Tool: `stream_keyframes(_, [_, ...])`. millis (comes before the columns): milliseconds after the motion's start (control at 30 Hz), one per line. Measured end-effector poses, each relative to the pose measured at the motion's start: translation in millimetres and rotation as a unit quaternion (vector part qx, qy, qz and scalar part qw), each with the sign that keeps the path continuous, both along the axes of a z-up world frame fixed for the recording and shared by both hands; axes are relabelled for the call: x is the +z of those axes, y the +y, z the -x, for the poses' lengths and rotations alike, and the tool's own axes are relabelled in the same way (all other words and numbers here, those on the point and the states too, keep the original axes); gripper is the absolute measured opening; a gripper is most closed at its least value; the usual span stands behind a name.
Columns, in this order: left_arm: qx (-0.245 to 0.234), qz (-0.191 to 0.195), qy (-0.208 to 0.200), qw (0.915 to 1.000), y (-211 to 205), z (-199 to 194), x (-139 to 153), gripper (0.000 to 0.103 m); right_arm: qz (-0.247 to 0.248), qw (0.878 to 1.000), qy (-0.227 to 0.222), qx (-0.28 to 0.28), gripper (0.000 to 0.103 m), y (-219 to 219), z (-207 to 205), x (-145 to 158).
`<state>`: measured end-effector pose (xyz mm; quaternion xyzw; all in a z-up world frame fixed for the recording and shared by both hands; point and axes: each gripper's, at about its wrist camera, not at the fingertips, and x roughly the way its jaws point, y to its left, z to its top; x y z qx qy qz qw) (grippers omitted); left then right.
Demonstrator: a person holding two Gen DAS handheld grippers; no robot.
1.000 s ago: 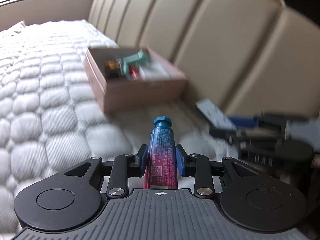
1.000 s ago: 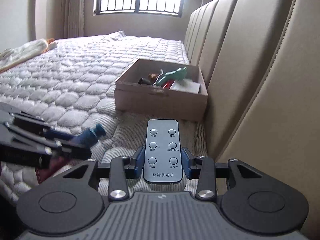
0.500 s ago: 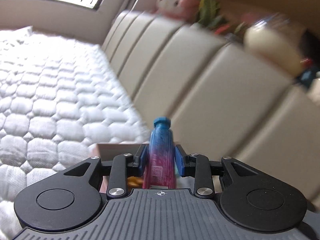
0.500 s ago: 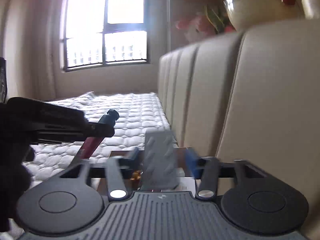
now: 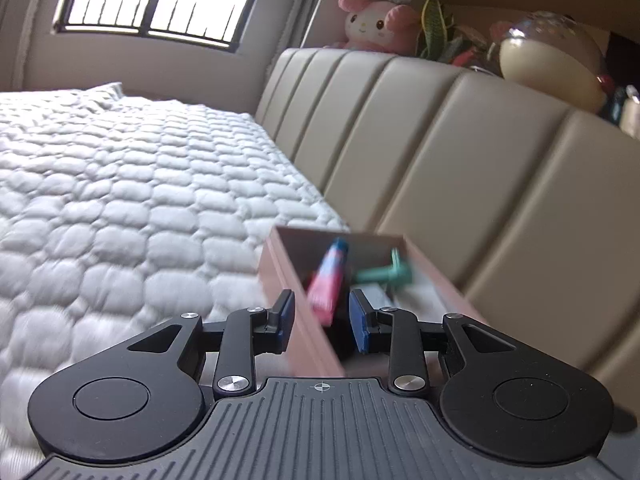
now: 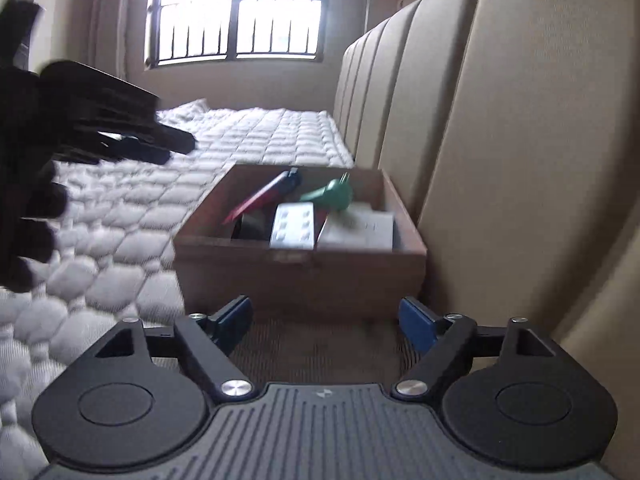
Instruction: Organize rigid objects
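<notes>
A brown open box [image 6: 300,276] stands on the bed against the headboard. A grey remote [image 6: 292,226] lies inside it, beside a teal item [image 6: 332,194] and a white card [image 6: 358,228]. The pink-and-blue tube [image 6: 264,196] leans against the box's left wall. My right gripper [image 6: 326,318] hangs just before the box, its jaws opening wide with nothing between them. My left gripper [image 5: 322,318] hovers over the box's near left wall [image 5: 280,264]. Beyond its pads the blurred tube [image 5: 328,280] is loose, untouched by either pad. In the right wrist view, the left gripper [image 6: 176,148] sits up and left of the box.
The quilted white mattress [image 5: 120,208] spreads to the left. The beige padded headboard [image 5: 460,152] rises right behind the box. A plush toy [image 5: 376,20], a plant and a globe lamp [image 5: 556,60] stand on its top ledge. A black-gloved hand [image 6: 24,216] holds the left gripper.
The remote left my right gripper's jaws, which spread wide, and now lies in the box. The tube slipped out of my left gripper into the box. Both grippers came up to the box.
</notes>
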<state>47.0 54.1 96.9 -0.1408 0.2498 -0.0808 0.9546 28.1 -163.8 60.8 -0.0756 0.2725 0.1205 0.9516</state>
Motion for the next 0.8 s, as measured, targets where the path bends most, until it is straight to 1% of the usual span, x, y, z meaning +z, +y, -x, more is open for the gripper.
stream_keyframes(67, [0.019, -0.003, 0.006, 0.9998, -8.0, 33.4, -12.4, 0.033, 0.007, 1.0, 0.015, -0.003, 0.084, 0.5, 1.1, -7.1])
stream_keyframes(100, [0.021, -0.004, 0.011, 0.9997, -13.2, 45.1, -20.0, 0.033, 0.003, 1.0, 0.025, -0.006, 0.084, -1.8, -0.4, -10.9])
stream_keyframes(200, [0.02, -0.031, 0.038, 0.9986, -29.2, 69.1, -40.2, 0.033, -0.009, 0.998, 0.061, -0.019, 0.088, -6.6, -4.3, -26.9])
stream_keyframes(267, [0.024, -0.042, 0.048, 0.9977, -37.2, 77.5, -52.2, 0.033, 0.011, 0.997, 0.081, -0.017, 0.088, -4.1, -6.7, -41.2])
stream_keyframes(333, [0.028, -0.056, 0.057, 0.9964, -47.0, 76.9, -60.3, 0.033, 0.028, 0.996, 0.081, -0.012, 0.091, -1.0, -6.8, -49.5])
stream_keyframes(367, [0.03, -0.069, 0.064, 0.9951, -50.4, 77.2, -66.4, 0.033, 0.03, 0.996, 0.077, -0.02, 0.098, -1.3, -5.9, -48.9])
stream_keyframes(400, [0.034, -0.081, 0.07, 0.9937, -54.5, 78.4, -72.0, 0.033, 0.033, 0.996, 0.073, -0.032, 0.101, -1.7, -5.7, -47.4])
stream_keyframes(533, [0.041, -0.101, 0.064, 0.9921, -61.4, 83.5, -80.6, 0.033, 0.054, 0.995, 0.077, -0.038, 0.103, 3.2, -5.6, -52.6])
stream_keyframes(700, [0.045, -0.102, 0.064, 0.9917, -61.8, 81.3, -82.1, 0.033, 0.022, 0.994, 0.085, -0.06, 0.103, -4.9, 1.0, -54.4])
stream_keyframes(800, [0.045, -0.117, 0.065, 0.99, -67.8, 80.4, -81.6, 0.033, 0.004, 0.994, 0.085, -0.07, 0.103, -8.0, 3.5, -56.0])
